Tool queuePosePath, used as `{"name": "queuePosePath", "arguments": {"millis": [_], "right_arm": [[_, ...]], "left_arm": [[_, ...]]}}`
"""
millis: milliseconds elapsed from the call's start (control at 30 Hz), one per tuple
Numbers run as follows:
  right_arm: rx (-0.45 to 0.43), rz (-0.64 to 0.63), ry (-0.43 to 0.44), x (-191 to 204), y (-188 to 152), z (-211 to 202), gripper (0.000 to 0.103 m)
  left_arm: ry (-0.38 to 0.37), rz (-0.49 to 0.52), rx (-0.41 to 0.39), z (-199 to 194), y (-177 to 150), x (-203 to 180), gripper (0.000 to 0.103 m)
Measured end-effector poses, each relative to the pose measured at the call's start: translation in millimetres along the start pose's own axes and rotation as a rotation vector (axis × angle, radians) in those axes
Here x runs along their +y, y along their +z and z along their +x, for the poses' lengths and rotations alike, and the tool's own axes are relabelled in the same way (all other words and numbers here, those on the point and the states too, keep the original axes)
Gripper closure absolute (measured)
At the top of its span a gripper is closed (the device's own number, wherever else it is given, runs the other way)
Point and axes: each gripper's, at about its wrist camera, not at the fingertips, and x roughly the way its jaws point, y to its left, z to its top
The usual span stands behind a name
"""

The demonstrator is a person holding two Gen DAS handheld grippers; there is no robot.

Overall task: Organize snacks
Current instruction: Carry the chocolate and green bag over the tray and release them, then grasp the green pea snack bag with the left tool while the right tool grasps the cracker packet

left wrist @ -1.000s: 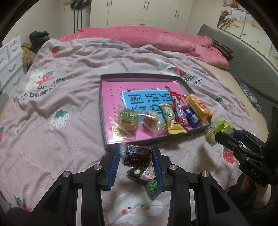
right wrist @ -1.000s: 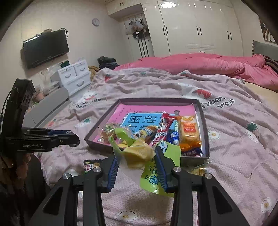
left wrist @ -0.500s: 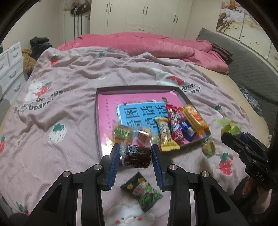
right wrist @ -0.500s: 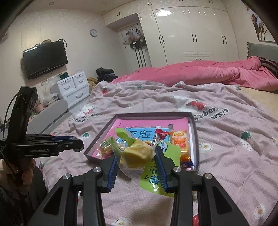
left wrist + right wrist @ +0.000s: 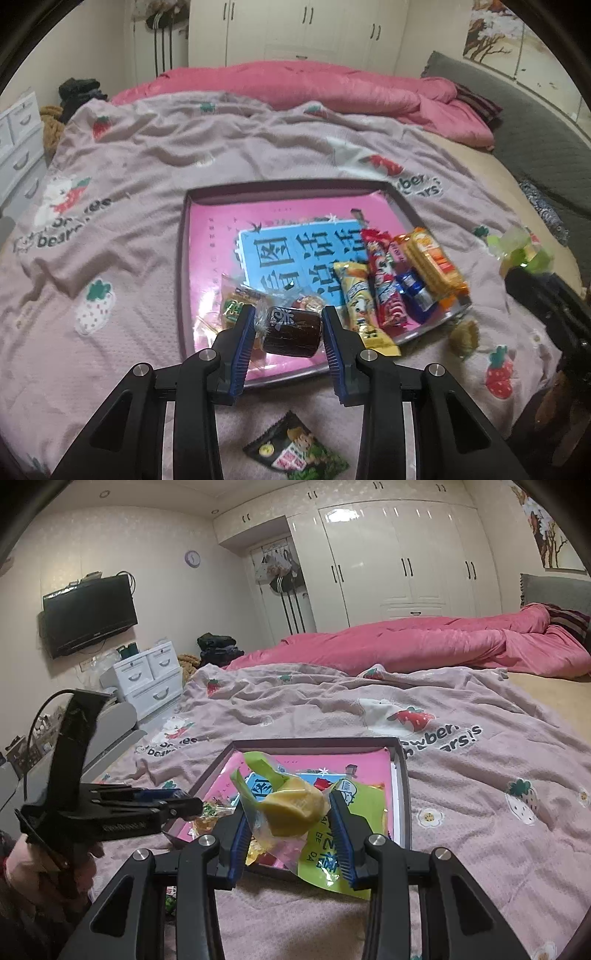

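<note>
Left wrist view: left gripper, jaws clamped on a dark brown wrapped cake, above the tray's near edge. Right gripper, jaws holding a yellow pastry in clear-green wrapper.

A: Where is the tray?
B: On the blanket, mid-bed. The quilt lies behind it at the far edge.
A: Contents?
B: Bars and packets crowd the tray's near right corner; two wrapped sweets sit at its near edge.
A: Outside it?
B: One packet on the blanket before the near edge; one sweet just beside the near right corner.
</note>
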Motion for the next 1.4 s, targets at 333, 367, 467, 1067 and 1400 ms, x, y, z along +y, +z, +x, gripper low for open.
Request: {"name": "queuePosePath", "arguments": {"millis": [333, 367, 467, 1067, 1400], "right_arm": [[0.099, -0.045, 0.03, 6, -1, 57, 0.063], [0.114, -0.047, 0.031, 7, -2, 63, 0.063], [0.155, -0.053, 0.032, 8, -9, 78, 0.062], [0.091, -0.003, 0.003, -7, -4, 49, 0.043], [0.051, 0.163, -0.083, -54, -3, 0, 0.04]], "left_arm": [[0.015, 0.0, 0.049, 33, -9, 3, 0.065], [0.015, 0.0, 0.048, 34, -9, 3, 0.065], [0.006, 0.005, 0.04, 35, -8, 3, 0.064], [-0.001, -0.02, 0.005, 8, -6, 12, 0.044], [-0.035, -0.067, 0.026, -25, -21, 31, 0.039]]}}
